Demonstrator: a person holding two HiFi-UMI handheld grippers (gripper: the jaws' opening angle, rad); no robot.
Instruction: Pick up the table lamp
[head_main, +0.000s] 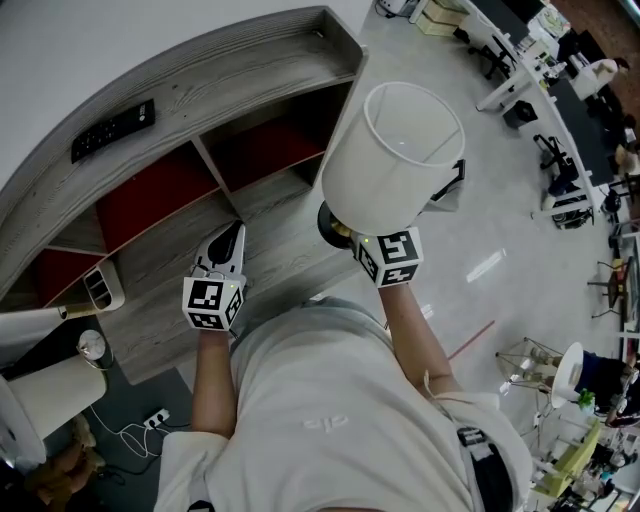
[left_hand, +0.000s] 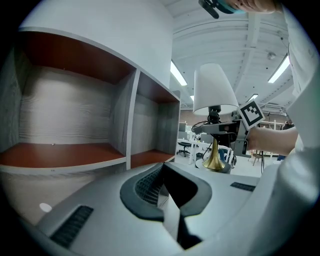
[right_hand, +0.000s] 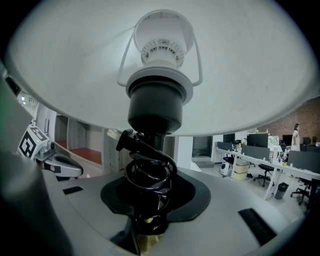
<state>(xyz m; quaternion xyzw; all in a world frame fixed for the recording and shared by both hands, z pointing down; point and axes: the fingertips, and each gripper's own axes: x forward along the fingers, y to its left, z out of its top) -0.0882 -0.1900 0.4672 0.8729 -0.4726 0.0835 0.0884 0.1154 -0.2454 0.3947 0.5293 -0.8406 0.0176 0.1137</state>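
Grey shelving (head_main: 200, 75) with red-backed compartments faces the person. Of two grippers, the left gripper (left_hand: 170, 200) is closed and empty. The right gripper (right_hand: 150, 220) clamps the stem of one table lamp (head_main: 395, 160), held aloft. One remote (head_main: 113, 129) lies beyond.
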